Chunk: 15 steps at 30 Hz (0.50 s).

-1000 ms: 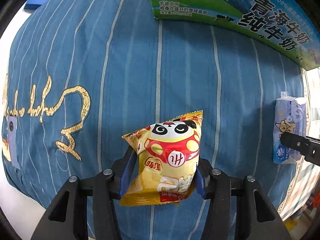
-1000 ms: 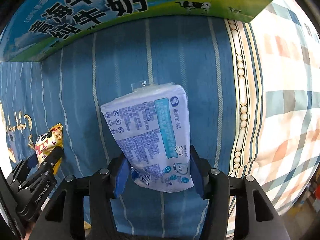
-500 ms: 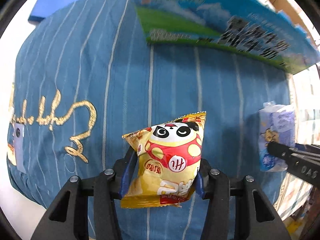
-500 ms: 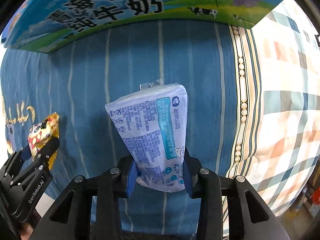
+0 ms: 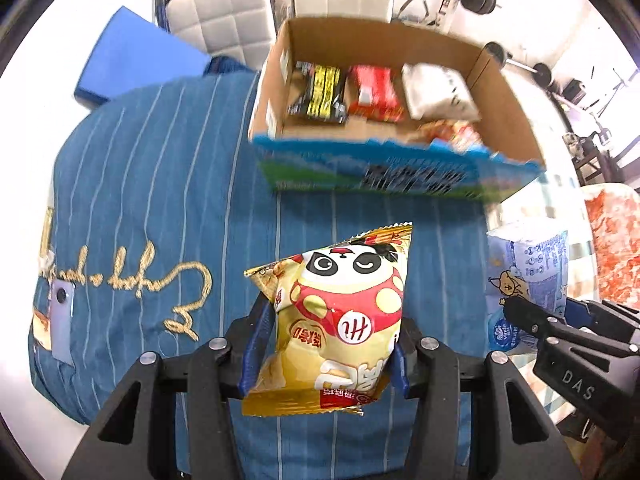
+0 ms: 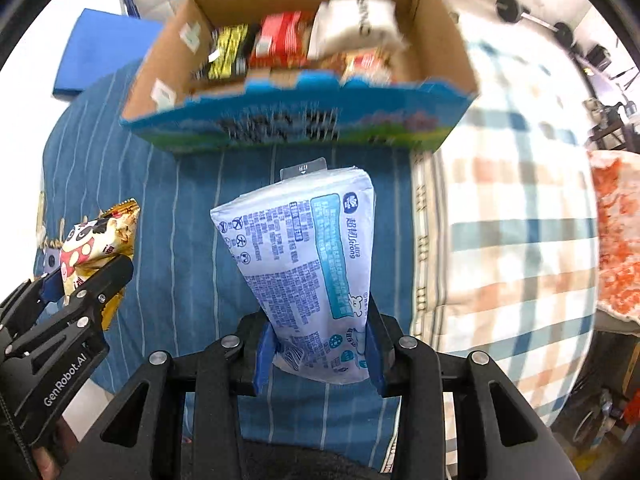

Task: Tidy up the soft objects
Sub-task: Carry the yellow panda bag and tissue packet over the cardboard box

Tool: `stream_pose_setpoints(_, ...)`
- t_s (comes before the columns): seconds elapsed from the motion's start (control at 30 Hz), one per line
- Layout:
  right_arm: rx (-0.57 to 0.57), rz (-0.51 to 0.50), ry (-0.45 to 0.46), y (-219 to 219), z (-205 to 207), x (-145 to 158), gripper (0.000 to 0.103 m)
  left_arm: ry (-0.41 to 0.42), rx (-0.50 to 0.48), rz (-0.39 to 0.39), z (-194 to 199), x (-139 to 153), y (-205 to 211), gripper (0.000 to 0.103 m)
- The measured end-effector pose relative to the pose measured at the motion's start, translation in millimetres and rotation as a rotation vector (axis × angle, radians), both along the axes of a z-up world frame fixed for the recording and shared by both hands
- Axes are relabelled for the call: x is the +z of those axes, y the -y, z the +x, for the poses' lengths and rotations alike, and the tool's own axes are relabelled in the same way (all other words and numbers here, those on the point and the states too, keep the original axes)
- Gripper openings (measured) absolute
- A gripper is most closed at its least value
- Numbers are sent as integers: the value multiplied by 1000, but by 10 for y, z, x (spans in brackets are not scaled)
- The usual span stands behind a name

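White quilted chairs point(image 5: 280, 4), dumbbells point(image 5: 516, 62)

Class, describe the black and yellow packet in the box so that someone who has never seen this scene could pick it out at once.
Find the open cardboard box with the blue printed front, standing on the blue striped cloth. Inside, packets lie in a row; the black and yellow packet is leftmost, beside the red packet. It alone has yellow stripes on black.

Black tongs point(image 5: 324, 354), blue pads point(image 5: 253, 346), silver screws.
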State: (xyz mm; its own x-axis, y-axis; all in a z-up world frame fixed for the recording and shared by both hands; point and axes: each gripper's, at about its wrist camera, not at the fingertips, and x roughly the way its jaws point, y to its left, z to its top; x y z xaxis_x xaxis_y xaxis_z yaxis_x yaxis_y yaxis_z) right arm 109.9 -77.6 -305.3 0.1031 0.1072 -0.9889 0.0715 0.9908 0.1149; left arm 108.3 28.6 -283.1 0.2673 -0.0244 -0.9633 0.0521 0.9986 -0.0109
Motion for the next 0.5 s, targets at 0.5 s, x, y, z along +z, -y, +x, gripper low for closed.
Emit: stream_pose_setpoints(0.5,-30,77,128,208,155,714,40,126,-30,-83,334,870,92,47)
